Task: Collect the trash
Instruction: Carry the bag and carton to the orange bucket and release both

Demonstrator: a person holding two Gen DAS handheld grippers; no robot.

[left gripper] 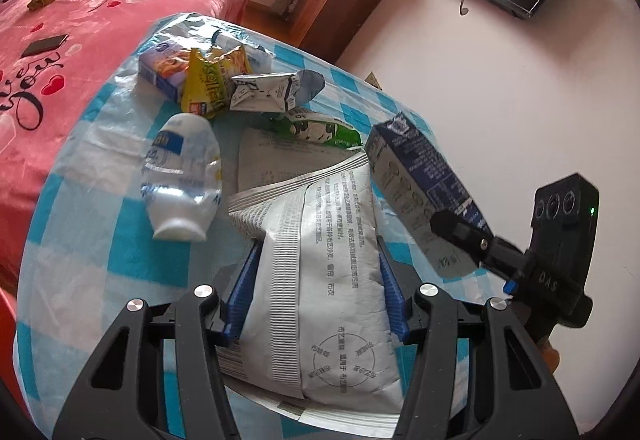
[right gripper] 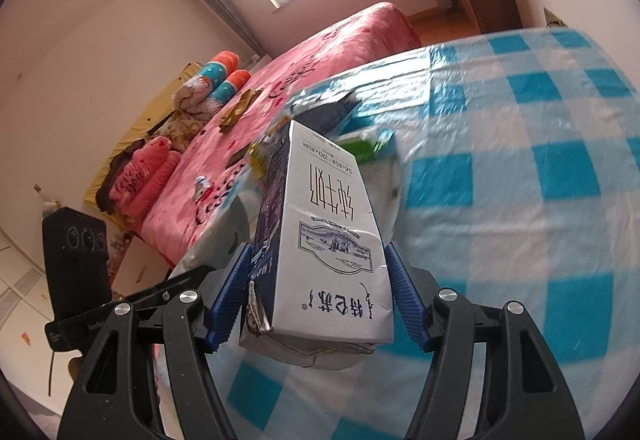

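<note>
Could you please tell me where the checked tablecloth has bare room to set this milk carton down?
Bare cloth lies right of the milk carton, and left of the white bottle. Crowded: the far end, around the yellow wrapper and crushed carton.

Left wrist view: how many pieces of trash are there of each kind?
Cartons, boxes: 4 (dark blue milk carton, crushed white carton, green carton, blue-white box)
Bottles: 1 (plastic bottle)
Bags, wrappers: 2 (white bag, yellow wrapper)
Total: 7

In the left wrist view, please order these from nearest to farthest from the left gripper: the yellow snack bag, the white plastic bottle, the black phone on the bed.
From the left gripper:
1. White plastic bottle, on the checked cloth, left of the fingers.
2. Yellow snack bag, farther up in the trash pile.
3. Black phone, on the pink bed, far left.
</note>
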